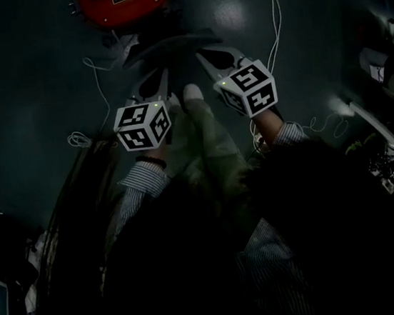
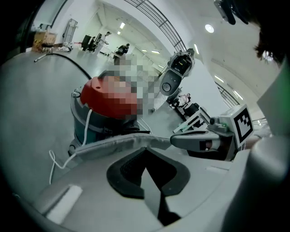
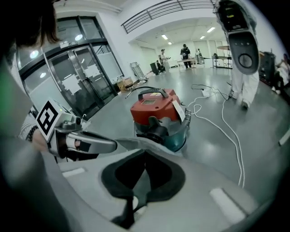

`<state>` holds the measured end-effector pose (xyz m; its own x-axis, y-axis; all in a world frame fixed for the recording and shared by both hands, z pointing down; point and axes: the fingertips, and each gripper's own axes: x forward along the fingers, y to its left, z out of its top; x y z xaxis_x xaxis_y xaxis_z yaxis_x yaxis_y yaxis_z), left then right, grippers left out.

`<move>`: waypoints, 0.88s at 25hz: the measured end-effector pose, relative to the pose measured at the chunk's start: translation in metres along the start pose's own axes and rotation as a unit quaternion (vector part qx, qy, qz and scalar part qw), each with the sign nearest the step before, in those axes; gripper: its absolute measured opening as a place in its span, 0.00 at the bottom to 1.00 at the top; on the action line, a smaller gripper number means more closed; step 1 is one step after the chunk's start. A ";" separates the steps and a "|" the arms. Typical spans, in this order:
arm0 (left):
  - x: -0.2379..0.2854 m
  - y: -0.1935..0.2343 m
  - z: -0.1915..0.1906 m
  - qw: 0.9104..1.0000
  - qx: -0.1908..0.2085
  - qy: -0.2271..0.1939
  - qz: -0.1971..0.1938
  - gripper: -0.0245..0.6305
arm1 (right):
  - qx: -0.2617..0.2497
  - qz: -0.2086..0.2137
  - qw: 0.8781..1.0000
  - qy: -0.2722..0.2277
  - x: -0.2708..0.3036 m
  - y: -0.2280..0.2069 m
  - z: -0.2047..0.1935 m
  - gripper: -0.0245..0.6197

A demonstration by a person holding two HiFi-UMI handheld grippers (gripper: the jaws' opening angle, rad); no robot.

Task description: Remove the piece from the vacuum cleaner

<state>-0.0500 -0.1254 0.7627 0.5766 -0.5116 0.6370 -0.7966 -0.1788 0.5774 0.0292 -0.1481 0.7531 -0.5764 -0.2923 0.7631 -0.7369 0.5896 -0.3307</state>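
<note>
The flat grey piece is held just in front of the red vacuum cleaner, apart from it, so removal is judged done. It is pinched at opposite ends by the left claw and right claw, probably so that it is kept level.

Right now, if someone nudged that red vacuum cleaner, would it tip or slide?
Probably not tip: the vacuum cleaner looks squat and wide-based. It may slide on the smooth, shiny floor. The top handle suggests it is made for carrying, so likely not very heavy.
</note>
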 end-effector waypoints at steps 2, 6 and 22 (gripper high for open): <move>0.008 0.015 0.004 0.999 0.032 -0.001 0.015 0.05 | -0.054 -0.007 0.998 0.009 0.009 -0.004 0.004 0.04; 0.020 0.034 0.025 0.993 0.101 -0.011 0.061 0.05 | -0.159 -0.021 0.987 0.028 0.027 -0.011 0.018 0.06; 0.046 0.055 0.016 0.944 0.308 0.105 0.058 0.32 | -0.319 -0.024 0.936 0.149 0.061 -0.022 -0.009 0.18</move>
<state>-0.0705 -0.1726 0.8156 0.4505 -0.3912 0.8025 -0.7734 -0.6200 0.1319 0.0135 -0.1717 0.8120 -0.3535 -0.1638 0.9210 -0.3447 0.9381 0.0345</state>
